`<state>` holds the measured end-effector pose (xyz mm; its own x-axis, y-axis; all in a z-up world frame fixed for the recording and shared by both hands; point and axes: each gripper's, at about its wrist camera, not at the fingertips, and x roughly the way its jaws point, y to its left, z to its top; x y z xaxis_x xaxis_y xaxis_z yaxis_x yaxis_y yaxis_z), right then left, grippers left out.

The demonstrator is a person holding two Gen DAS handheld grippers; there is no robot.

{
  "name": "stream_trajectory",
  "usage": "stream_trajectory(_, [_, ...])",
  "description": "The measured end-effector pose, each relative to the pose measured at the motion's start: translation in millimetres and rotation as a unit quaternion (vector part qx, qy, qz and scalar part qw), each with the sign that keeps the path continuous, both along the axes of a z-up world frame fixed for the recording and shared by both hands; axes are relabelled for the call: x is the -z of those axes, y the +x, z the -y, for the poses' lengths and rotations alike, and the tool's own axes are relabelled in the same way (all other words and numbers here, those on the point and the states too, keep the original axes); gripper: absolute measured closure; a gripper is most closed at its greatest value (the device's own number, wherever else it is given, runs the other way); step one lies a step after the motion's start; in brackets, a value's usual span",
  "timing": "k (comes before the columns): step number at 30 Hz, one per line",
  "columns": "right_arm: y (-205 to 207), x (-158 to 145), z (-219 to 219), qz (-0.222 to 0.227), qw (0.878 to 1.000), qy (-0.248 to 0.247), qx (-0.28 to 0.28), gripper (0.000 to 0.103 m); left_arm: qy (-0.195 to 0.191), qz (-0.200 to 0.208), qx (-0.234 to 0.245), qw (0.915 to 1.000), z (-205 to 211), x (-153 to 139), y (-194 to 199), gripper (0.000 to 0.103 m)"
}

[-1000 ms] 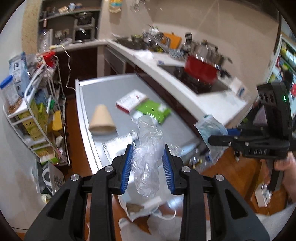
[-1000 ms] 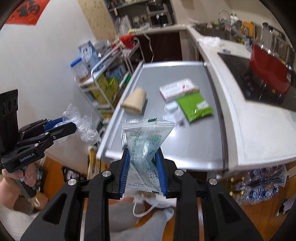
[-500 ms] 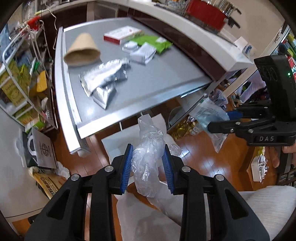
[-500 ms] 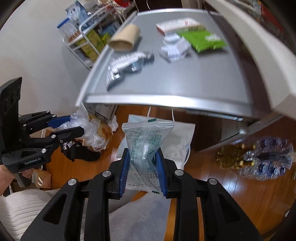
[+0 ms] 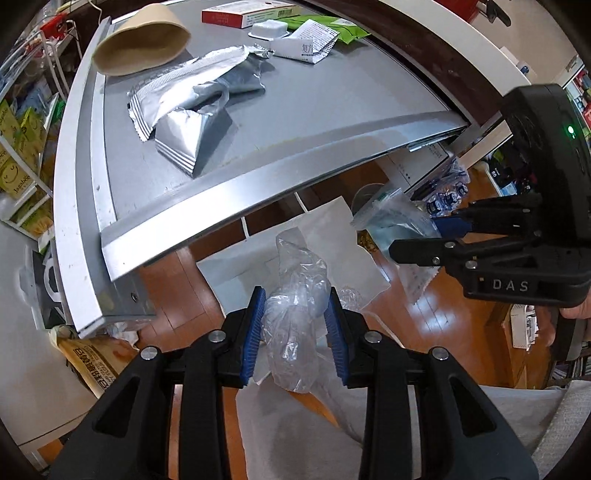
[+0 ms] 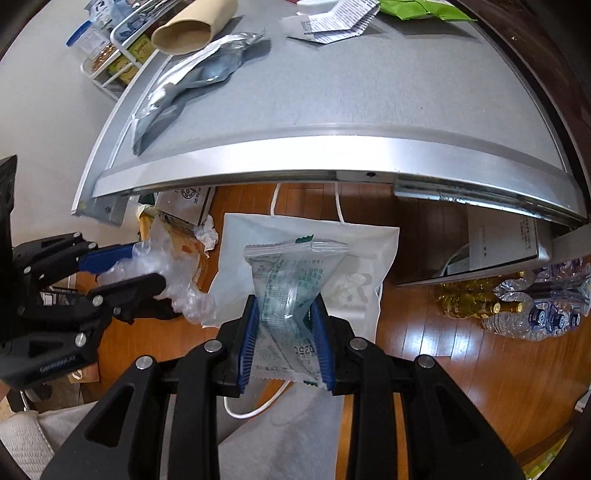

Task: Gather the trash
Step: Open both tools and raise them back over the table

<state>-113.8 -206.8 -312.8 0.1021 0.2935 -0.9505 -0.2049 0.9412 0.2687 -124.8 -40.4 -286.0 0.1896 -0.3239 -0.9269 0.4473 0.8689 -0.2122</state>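
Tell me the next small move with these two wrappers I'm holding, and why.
Probably lower both toward the white bag and release. The left gripper holds crumpled clear plastic, the right gripper a green-printed wrapper, both above the bag's opening.

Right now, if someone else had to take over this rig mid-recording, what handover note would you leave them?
Left gripper: shut on a crumpled clear plastic wrap.
Right gripper: shut on a clear printed packet.
Both hang over the white bag lying on the wooden floor below the table edge.
Done: two pieces picked up, neither released yet.
Left on the table: silver foil wrappers, paper cup on its side, white printed sachets, small white tray, green pouch, red-and-white box.
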Motion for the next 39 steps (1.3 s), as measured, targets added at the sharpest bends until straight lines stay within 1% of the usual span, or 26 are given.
stream_trajectory(1, [1, 0, 0, 0.000, 1.000, -0.001, -0.001, 0.072, 0.001, -0.002, 0.000, 1.0000, -2, 1, 2, 0.064])
stream_trajectory(2, [1, 0, -1, 0.001, 1.000, -0.005, -0.001, 0.067, 0.002, -0.002, -0.002, 1.0000, -1, 2, 2, 0.053])
stream_trajectory(3, [2, 0, -1, 0.002, 1.000, -0.011, 0.000, 0.063, 0.003, 0.000, -0.003, 1.0000, -2, 1, 4, 0.048])
stream_trajectory(4, [2, 1, 0, 0.003, 1.000, -0.012, 0.001, 0.057, 0.002, 0.004, -0.004, 1.0000, -3, -1, 4, 0.045])
stream_trajectory(5, [1, 0, 0, 0.004, 1.000, -0.012, 0.003, 0.051, 0.000, 0.004, -0.004, 1.0000, -3, -2, 4, 0.045])
stream_trajectory(9, [1, -2, 5, 0.002, 1.000, -0.014, 0.007, 0.048, 0.005, 0.007, -0.006, 1.0000, -4, -8, 5, 0.043])
stream_trajectory(10, [-1, -6, 7, 0.004, 1.000, -0.015, 0.009, 0.045, 0.005, 0.007, -0.006, 0.9999, -5, -10, 4, 0.043])
stream_trajectory(12, [-6, -17, 12, 0.013, 1.000, -0.019, 0.011, 0.042, 0.006, 0.011, -0.009, 0.9999, -9, -18, 2, 0.041])
stream_trajectory(14, [-11, -29, 17, 0.025, 0.999, -0.024, 0.012, 0.037, 0.012, 0.025, -0.016, 0.9995, -16, -29, -1, 0.029])
stream_trajectory(15, [-14, -39, 19, 0.037, 0.999, -0.031, 0.012, 0.035, 0.014, 0.033, -0.018, 0.9992, -18, -35, -3, 0.027])
stream_trajectory(16, [-17, -46, 20, 0.045, 0.998, -0.035, 0.011, 0.032, 0.014, 0.040, -0.020, 0.9989, -21, -43, -4, 0.025])
stream_trajectory(19, [-22, -79, 22, 0.087, 0.995, -0.051, 0.016, 0.021, 0.011, 0.061, -0.032, 0.9976, -28, -67, -3, 0.017])
stream_trajectory(21, [-22, -109, 22, 0.128, 0.990, -0.051, 0.027, 0.016, 0.004, 0.077, -0.044, 0.9960, -28, -84, 0, 0.013])
stream_trajectory(23, [-19, -138, 22, 0.169, 0.984, -0.049, 0.039, 0.009, -0.003, 0.104, -0.065, 0.9924, -32, -106, 4, 0.005])
stream_trajectory(24, [-18, -148, 21, 0.184, 0.981, -0.049, 0.044, 0.009, -0.009, 0.120, -0.077, 0.9897, -34, -118, 7, 0.005])
stream_trajectory(25, [-15, -166, 19, 0.213, 0.975, -0.048, 0.051, 0.008, -0.014, 0.128, -0.085, 0.9881, -34, -123, 9, 0.004])
stream_trajectory(27, [-9, -187, 17, 0.248, 0.966, -0.051, 0.058, 0.005, -0.027, 0.146, -0.105, 0.9835, -35, -141, 17, 0.003])
stream_trajectory(29, [-3, -211, 14, 0.290, 0.954, -0.054, 0.063, 0.004, -0.028, 0.162, -0.117, 0.9795, -38, -152, 23, 0.003])
stream_trajectory(32, [5, -234, 9, 0.330, 0.940, -0.044, 0.073, 0.004, -0.024, 0.197, -0.142, 0.9698, -36, -175, 33, 0.003])
stream_trajectory(36, [16, -255, 7, 0.359, 0.929, -0.030, 0.089, 0.004, -0.041, 0.217, -0.170, 0.9605, -40, -195, 45, 0.003])
stream_trajectory(39, [19, -272, 9, 0.381, 0.918, -0.036, 0.103, 0.004, -0.036, 0.234, -0.181, 0.9546, -42, -208, 49, 0.003])
